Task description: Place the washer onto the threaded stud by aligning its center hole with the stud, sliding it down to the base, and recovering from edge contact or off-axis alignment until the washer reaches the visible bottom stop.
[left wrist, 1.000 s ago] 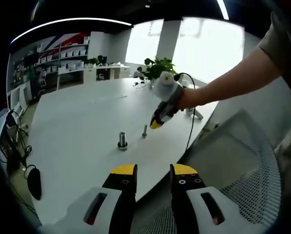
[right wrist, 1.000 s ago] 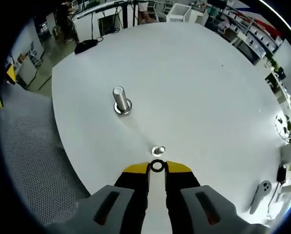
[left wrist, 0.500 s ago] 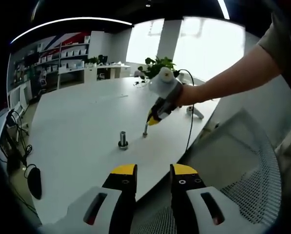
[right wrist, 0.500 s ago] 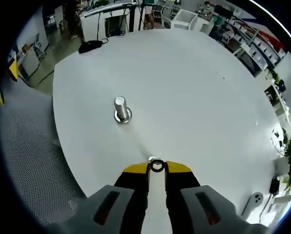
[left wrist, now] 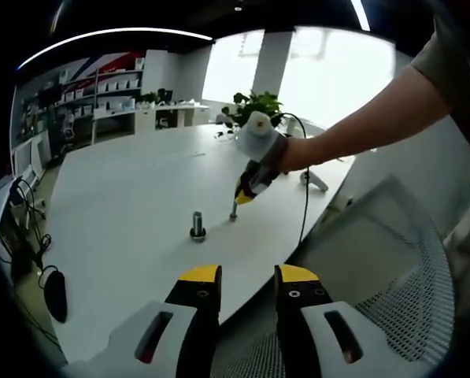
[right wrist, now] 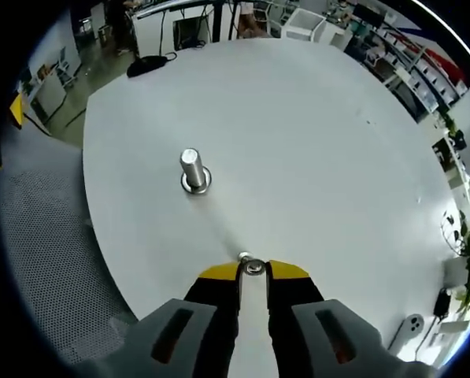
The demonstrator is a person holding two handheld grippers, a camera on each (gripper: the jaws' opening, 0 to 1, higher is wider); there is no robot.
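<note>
1 washer sits pinched in right claw above stud.

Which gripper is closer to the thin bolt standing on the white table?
The right gripper: its tips, shut on a washer, are right over the thin bolt. The left gripper hangs back beyond the table's edge.

White round table as landmark. Mesh chair sits just beside its near edge. Potted plant stands at the far edge, with a black cable trailing over the rim near it. Shelving stands well beyond the table. Dark mouse-like object lies on the floor below the table's side.
</note>
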